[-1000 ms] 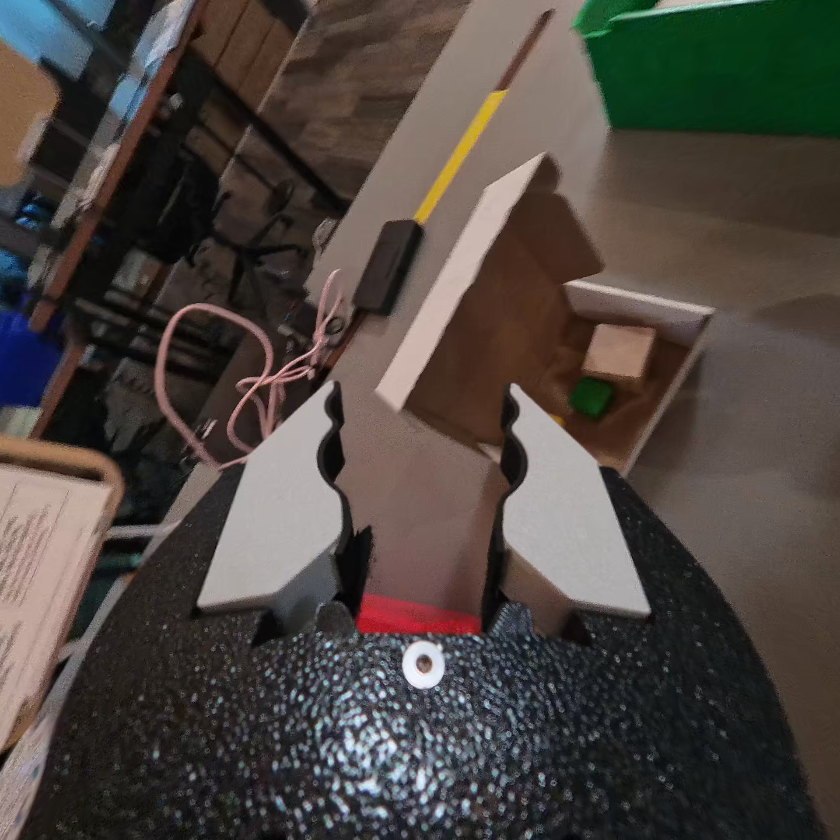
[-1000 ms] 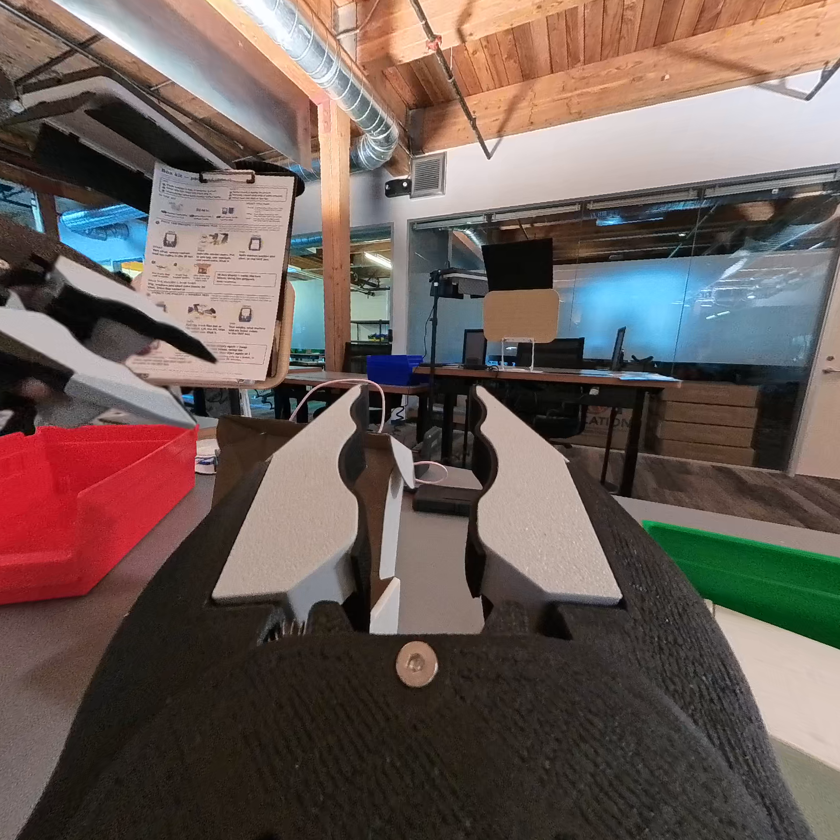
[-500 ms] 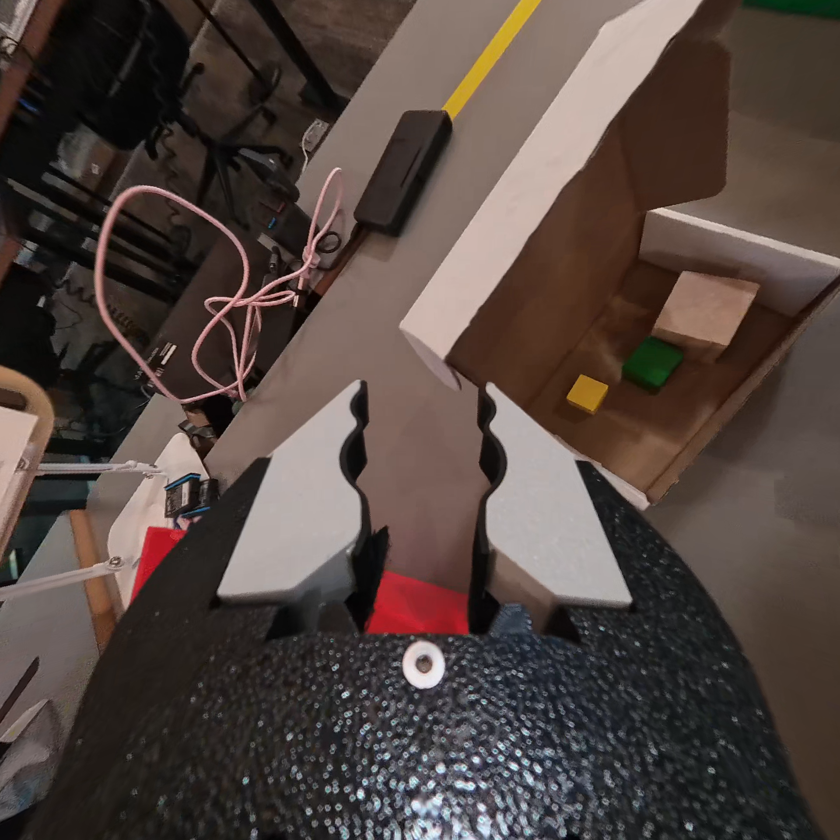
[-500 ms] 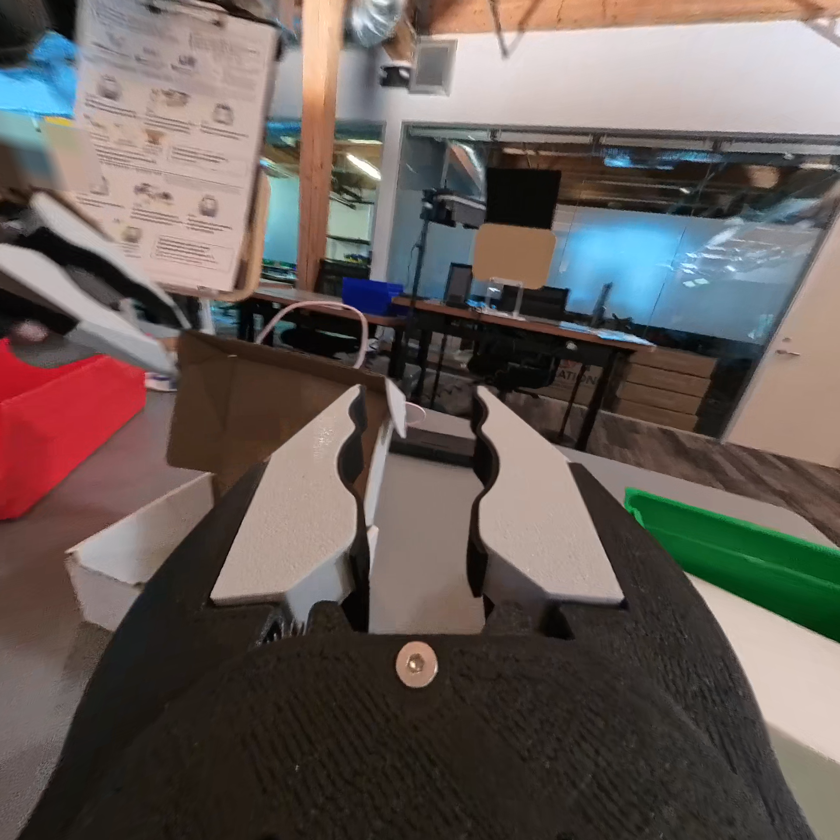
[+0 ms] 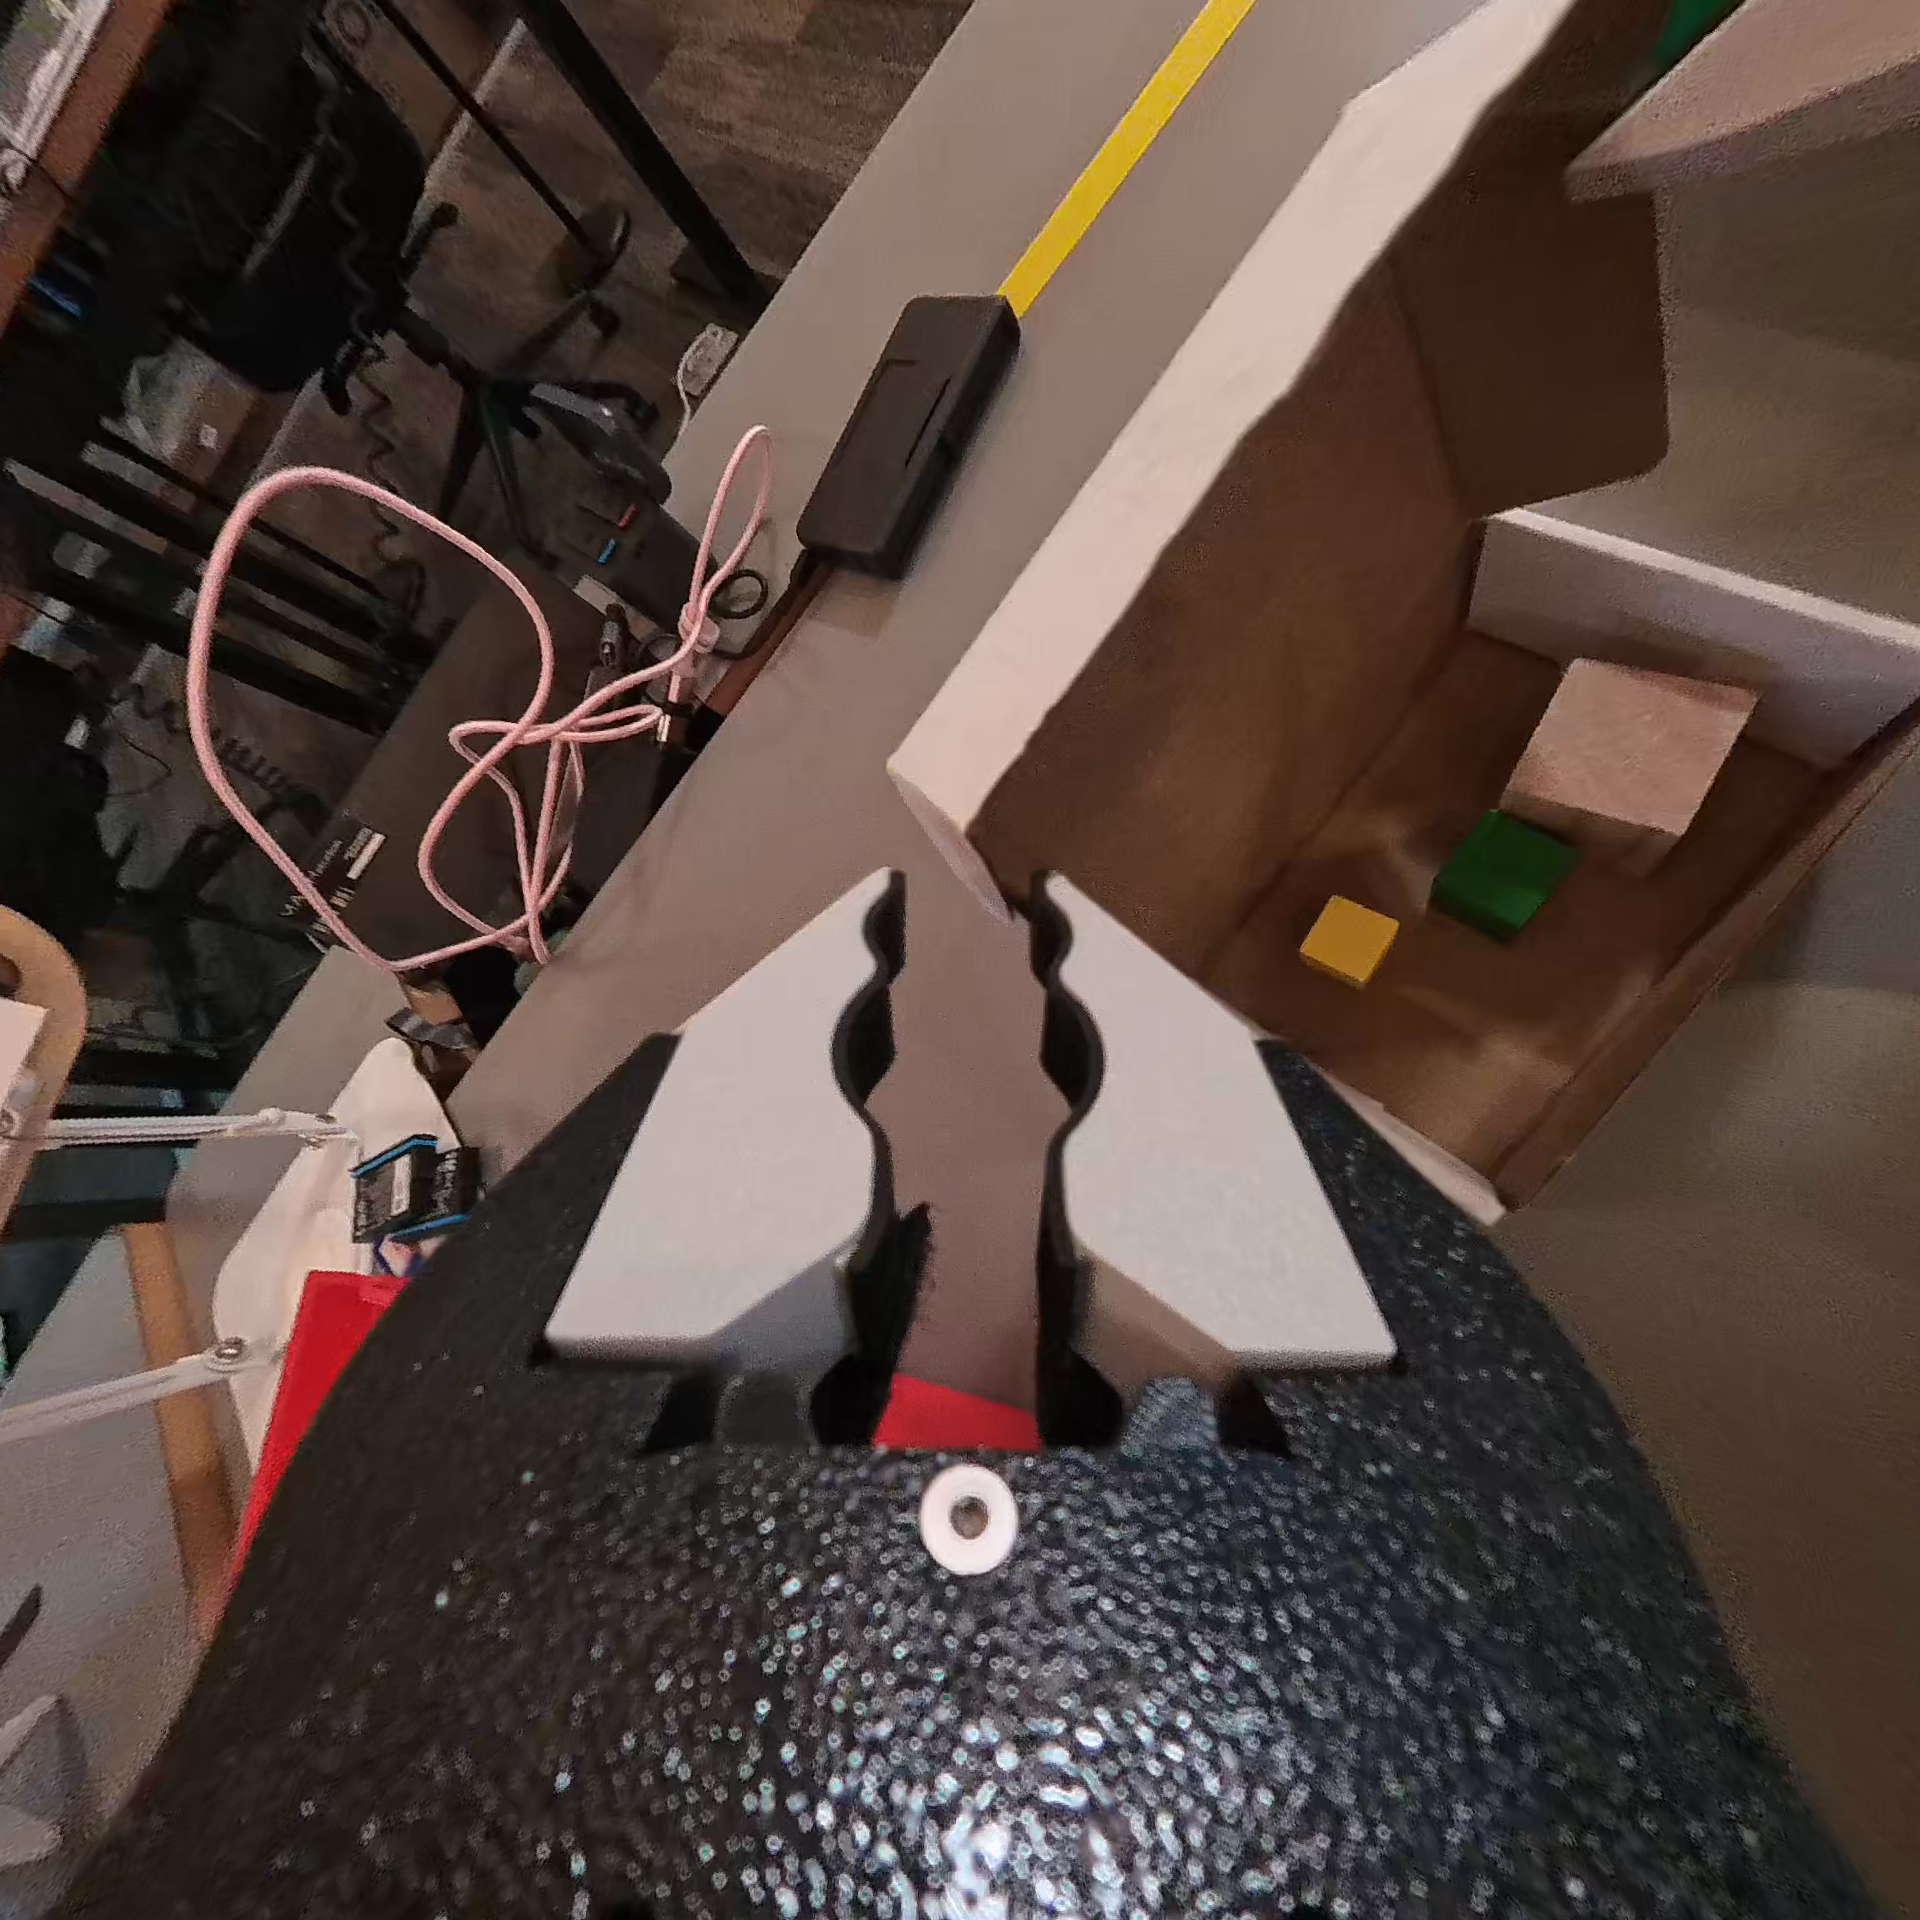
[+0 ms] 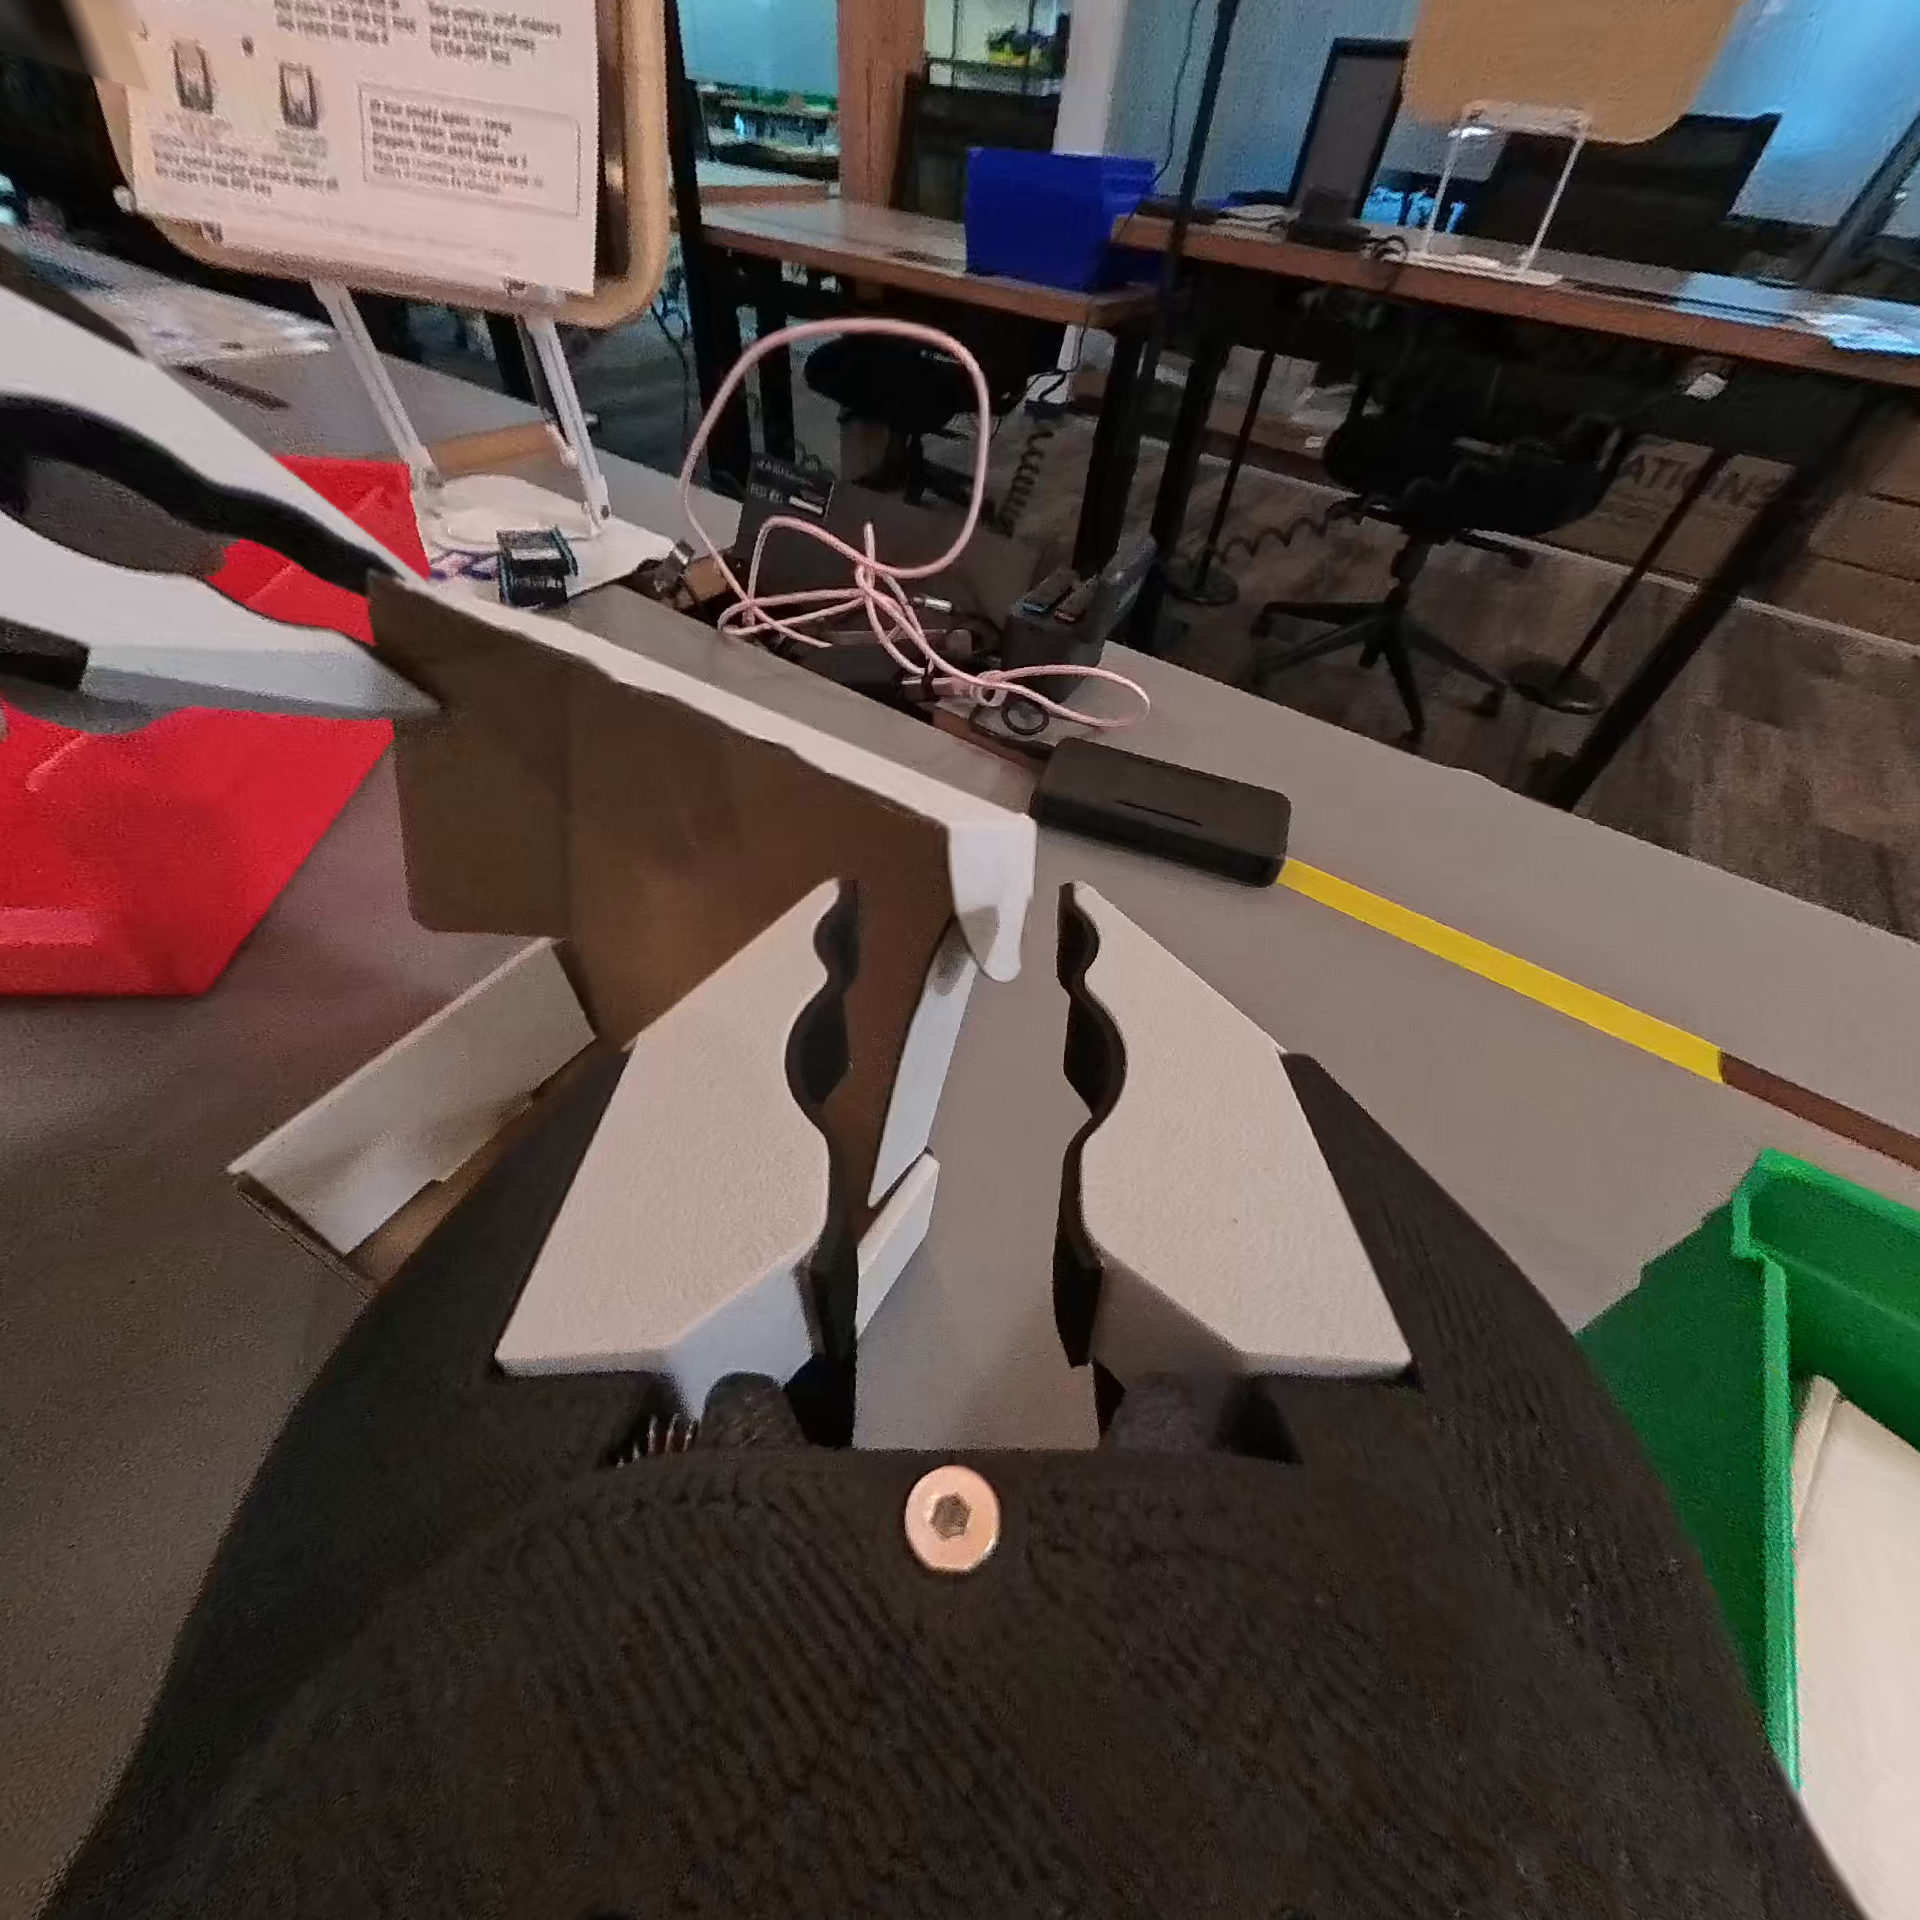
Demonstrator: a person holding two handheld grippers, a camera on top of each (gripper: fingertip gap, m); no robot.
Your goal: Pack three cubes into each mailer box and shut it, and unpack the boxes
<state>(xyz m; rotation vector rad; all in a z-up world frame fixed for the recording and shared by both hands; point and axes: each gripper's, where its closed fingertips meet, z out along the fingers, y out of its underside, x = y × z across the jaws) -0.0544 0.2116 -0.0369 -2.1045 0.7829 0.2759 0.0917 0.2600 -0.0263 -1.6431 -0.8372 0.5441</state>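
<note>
**Two claws at the raised lid of an open mailer box**

The left claw is narrowly spread, gripping nothing; the lid's white corner flap just touches its right fingertip. To its right, in the mailer box, lie a yellow cube, a green cube and a bare wooden cube. The right claw is spread, with the lid's other corner flap between its fingers, unpinched. A red bin sits left of it on the surface, a green bin right.

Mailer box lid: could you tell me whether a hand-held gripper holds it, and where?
Neither: left hand-held gripper and right hand-held gripper straddle the lid corners, unclamped.
</note>
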